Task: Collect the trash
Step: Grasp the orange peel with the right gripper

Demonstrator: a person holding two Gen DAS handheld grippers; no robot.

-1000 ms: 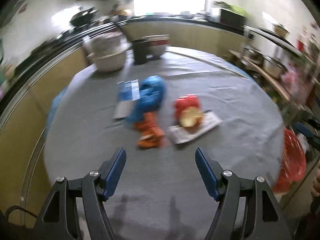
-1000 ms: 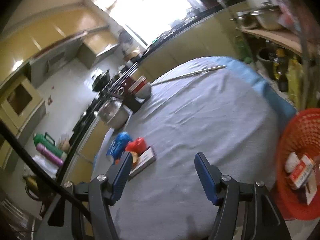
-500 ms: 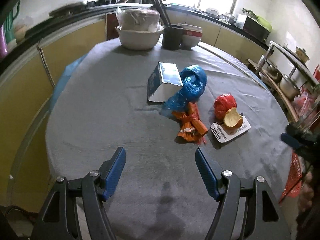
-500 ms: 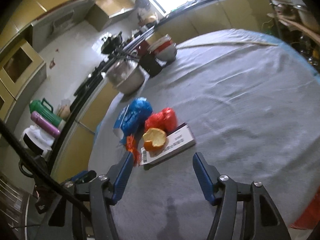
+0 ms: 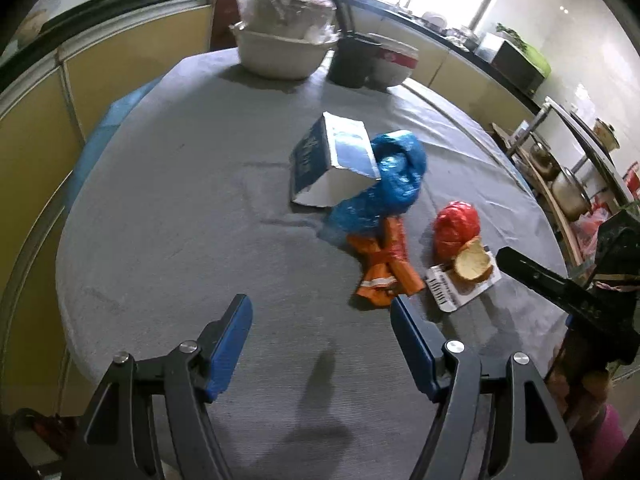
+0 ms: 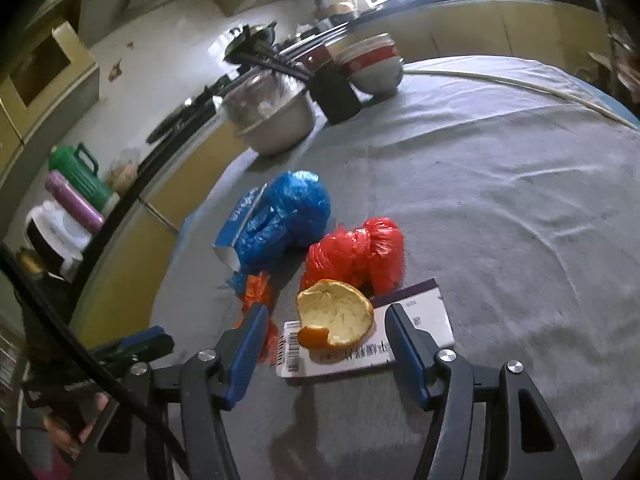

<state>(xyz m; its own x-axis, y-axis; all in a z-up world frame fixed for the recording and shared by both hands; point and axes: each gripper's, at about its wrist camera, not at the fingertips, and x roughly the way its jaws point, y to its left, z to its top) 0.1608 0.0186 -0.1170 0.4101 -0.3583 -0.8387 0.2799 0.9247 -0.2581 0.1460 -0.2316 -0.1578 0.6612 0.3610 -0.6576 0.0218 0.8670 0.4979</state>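
Trash lies clustered on the grey round table [image 5: 168, 216]: a blue-and-white carton [image 5: 332, 164], a crumpled blue bag [image 5: 384, 188], an orange wrapper [image 5: 384, 268], a red bag [image 5: 456, 226], an orange peel [image 5: 472, 264] on a white barcoded card [image 5: 460, 286]. My left gripper [image 5: 320, 320] is open and empty, just short of the orange wrapper. My right gripper [image 6: 324, 324] is open, its jaws on either side of the orange peel [image 6: 336, 314] and card [image 6: 368, 344], with the red bag [image 6: 356, 254] and blue bag [image 6: 284, 216] beyond.
At the table's far edge stand a covered white basin [image 5: 280, 44], a black holder [image 5: 348, 64] and stacked bowls [image 5: 394, 62]. Yellow kitchen cabinets [image 5: 36, 120] run behind. A rack with pots [image 5: 568, 196] stands on the right. Thermos flasks [image 6: 76, 188] stand left in the right wrist view.
Both grippers moved closer to the trash pile. The right gripper came down around the orange peel and card. Both stayed open.
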